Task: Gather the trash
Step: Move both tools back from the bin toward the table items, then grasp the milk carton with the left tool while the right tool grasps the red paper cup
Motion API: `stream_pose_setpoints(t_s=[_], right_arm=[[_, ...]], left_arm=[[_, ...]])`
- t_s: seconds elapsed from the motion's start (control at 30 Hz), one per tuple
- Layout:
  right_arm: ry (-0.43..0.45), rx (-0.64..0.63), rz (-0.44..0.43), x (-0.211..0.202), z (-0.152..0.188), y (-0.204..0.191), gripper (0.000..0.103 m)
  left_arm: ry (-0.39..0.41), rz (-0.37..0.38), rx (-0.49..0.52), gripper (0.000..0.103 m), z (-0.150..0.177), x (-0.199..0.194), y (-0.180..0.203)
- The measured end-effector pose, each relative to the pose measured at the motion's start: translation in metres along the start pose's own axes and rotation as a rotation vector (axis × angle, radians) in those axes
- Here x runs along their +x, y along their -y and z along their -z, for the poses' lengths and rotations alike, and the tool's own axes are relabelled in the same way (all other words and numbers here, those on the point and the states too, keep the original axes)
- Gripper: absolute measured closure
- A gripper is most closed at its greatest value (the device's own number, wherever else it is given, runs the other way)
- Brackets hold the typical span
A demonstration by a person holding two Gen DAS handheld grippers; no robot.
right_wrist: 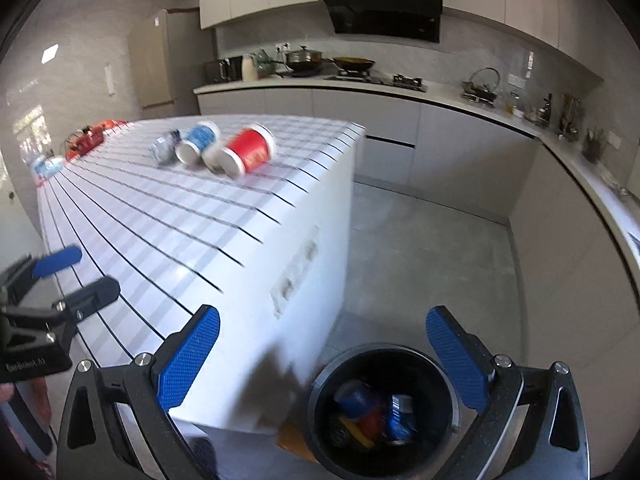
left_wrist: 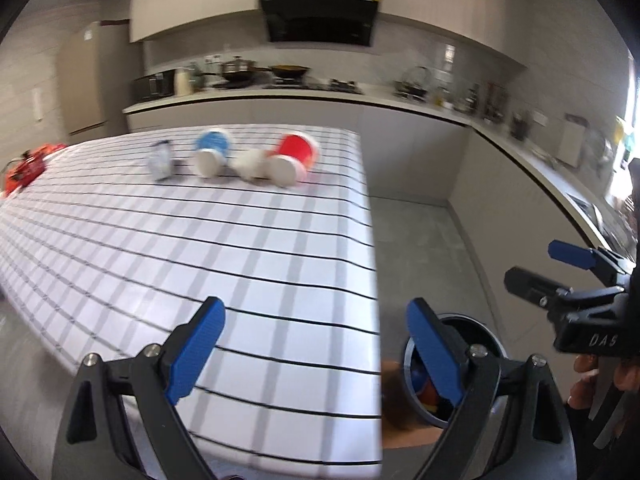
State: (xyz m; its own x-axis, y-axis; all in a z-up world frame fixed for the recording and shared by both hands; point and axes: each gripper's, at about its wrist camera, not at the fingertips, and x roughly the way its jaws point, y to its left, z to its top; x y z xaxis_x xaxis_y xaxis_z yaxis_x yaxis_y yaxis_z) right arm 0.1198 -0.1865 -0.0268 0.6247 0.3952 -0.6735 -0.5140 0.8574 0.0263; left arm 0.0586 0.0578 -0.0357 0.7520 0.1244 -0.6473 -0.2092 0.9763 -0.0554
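Hovering wide apart and empty, the right gripper [right_wrist: 322,354] hangs above a dark round trash bin [right_wrist: 448,384] on the grey kitchen floor [right_wrist: 420,248], beside the near end of a white island. Inside the bin lie discarded items in blue, red and yellow; a blue cup-like piece and a blue-and-white wrapper or can show most clearly, while the rest is too jumbled to name. The left gripper [left_wrist: 316,342] is held over the near corner of the island, its blue pads spread wide with nothing between them; from its camera the bin [left_wrist: 490,334] sits just past the counter's edge, partly behind one finger.

A white cloth with black grid lines [left_wrist: 200,232] covers the island top. Toward its far end the remaining trash lies in a loose row: a red paper cup [right_wrist: 250,154] on its side with its white base facing the cameras, a small white cup [right_wrist: 212,158] touching it, a blue-and-white cup [right_wrist: 198,142] also tipped over, and a crumpled silvery can or wrapper [right_wrist: 164,148] just beside that. A red-orange object [right_wrist: 90,138] rests at the far left edge, too blurred to identify.

Beyond, a pale L-shaped counter [right_wrist: 400,88] carries pots on a stove beneath a black range hood [right_wrist: 384,8] and pale upper cabinets.
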Motion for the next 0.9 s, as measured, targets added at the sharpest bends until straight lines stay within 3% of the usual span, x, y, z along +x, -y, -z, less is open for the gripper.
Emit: stream_pose_setpoints(t_s=[0.33,0.7,0.9], right_arm=[[0.022,0.038,-0.005,0.036,-0.055,-0.050,0.000],[0.044,0.061,-0.008,0.101,-0.122,-0.121,0.000],[0.024,0.110,0.006,0.138,-0.145,-0.133,0.018]], left_arm=[[0.032,-0.133,-0.102,0.010,-0.018,0.007,-0.091],[-0.002,-0.083,-0.107,0.010,-0.058,0.063,-0.159],[-0.025,-0.058,-0.114,0.011,-0.076,0.094,-0.195]])
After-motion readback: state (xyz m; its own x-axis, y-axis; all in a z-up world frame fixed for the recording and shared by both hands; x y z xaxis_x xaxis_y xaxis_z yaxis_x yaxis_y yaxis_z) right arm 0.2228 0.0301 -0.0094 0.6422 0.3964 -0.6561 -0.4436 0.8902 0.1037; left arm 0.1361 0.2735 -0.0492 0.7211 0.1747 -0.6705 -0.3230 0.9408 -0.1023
